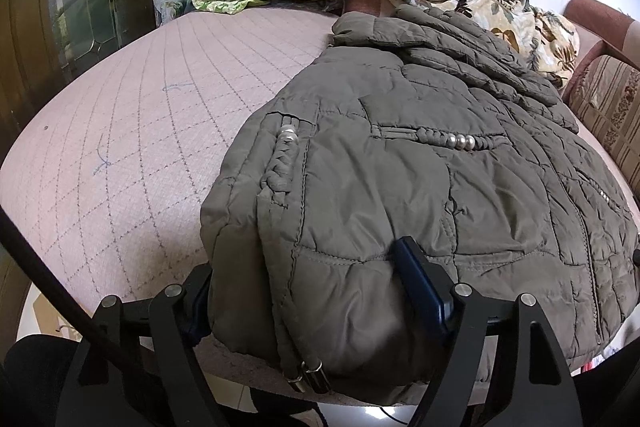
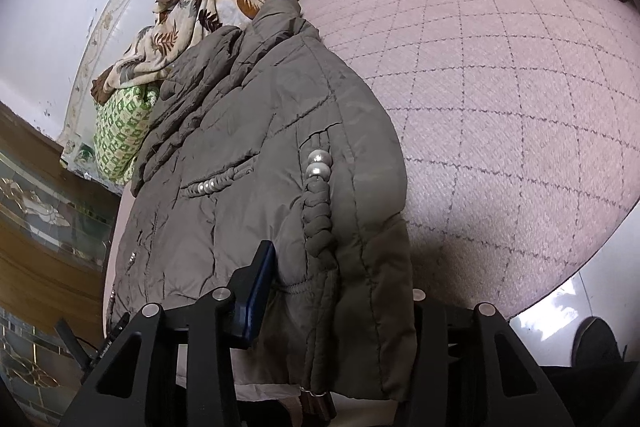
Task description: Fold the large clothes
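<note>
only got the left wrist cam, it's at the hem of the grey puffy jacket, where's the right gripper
observer: the right gripper straddles the jacket hem too, at a second beaded braid near the garment's right edge.
operator: is it gripping yet
observer: its blue pad lies on top of the fabric. the other finger is hidden by the hem, so i cannot tell.
operator: anything past that edge
observer: a dark shoe on the pale floor, just beyond the corner of the pink quilted cover.
</note>
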{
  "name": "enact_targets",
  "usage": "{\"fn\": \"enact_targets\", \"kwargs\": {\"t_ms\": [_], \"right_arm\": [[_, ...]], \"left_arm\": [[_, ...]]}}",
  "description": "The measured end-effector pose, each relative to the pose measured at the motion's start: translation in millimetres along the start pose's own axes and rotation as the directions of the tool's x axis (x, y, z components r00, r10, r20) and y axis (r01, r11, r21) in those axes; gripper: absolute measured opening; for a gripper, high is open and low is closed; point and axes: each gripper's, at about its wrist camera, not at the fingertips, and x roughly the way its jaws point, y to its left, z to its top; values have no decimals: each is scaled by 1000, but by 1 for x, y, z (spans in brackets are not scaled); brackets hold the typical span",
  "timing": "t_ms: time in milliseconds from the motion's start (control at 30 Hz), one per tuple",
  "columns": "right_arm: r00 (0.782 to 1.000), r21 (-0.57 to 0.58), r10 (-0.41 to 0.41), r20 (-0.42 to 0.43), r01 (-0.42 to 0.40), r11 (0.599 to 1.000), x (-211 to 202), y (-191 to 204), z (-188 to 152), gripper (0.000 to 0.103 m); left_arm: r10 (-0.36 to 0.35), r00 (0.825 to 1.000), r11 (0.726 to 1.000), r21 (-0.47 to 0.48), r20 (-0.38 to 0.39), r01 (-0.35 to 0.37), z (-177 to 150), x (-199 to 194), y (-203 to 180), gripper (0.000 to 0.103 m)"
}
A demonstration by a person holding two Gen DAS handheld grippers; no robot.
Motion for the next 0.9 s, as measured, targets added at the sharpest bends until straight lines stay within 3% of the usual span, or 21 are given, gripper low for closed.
{"fn": "enact_targets", "kwargs": {"t_ms": [533,900], "right_arm": [[999,-58,-43,3,43,997,3,7,-1,48],[998,-90,-58,19,59,994,2,12,-5,44]], "left_arm": [[-5,1000,1000,-11,5,5,-1,-1,-1,78],[-15,1000,1000,-5,10,15,-1,-4,-3,71]]}}
